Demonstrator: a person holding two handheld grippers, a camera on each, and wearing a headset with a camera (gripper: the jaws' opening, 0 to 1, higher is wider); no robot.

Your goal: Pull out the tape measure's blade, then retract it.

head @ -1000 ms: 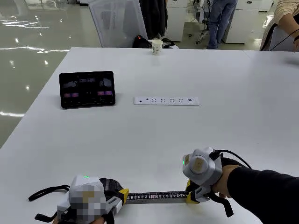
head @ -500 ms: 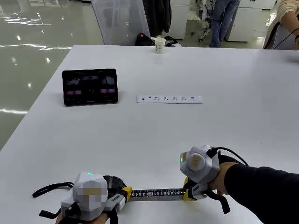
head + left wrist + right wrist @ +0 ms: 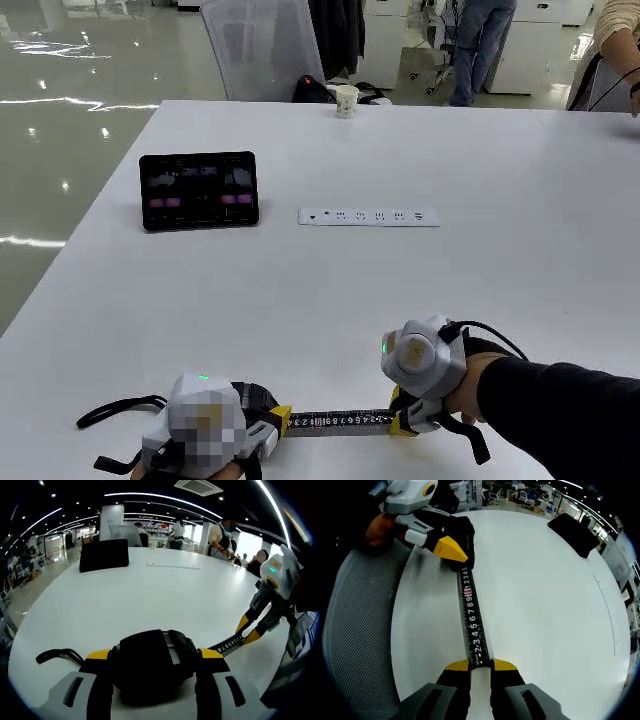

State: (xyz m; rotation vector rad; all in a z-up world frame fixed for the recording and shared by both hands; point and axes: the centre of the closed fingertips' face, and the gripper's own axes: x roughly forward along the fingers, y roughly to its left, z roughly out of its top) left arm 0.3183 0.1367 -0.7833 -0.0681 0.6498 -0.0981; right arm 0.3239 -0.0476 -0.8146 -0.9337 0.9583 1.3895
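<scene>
The black tape measure case (image 3: 150, 667) sits between the yellow-tipped jaws of my left gripper (image 3: 155, 655), which is shut on it at the table's near edge. In the head view, the case (image 3: 250, 396) and left gripper (image 3: 268, 425) are at the bottom left. The blade (image 3: 340, 421) lies flat on the white table (image 3: 320, 290), running right to my right gripper (image 3: 405, 424). In the right gripper view, that gripper (image 3: 476, 666) is shut on the blade's end. The numbered blade (image 3: 471, 620) stretches away to the case (image 3: 462, 532).
A dark tablet (image 3: 199, 190) stands at the left middle. A white power strip (image 3: 368, 216) lies in the table's centre and a paper cup (image 3: 346, 100) stands at the far edge. A black strap (image 3: 115, 409) trails left of the case. A person (image 3: 480, 40) stands beyond the table.
The visible stretch of blade has grown shorter as the right gripper has moved left toward the case. The head camera has shifted slightly.
</scene>
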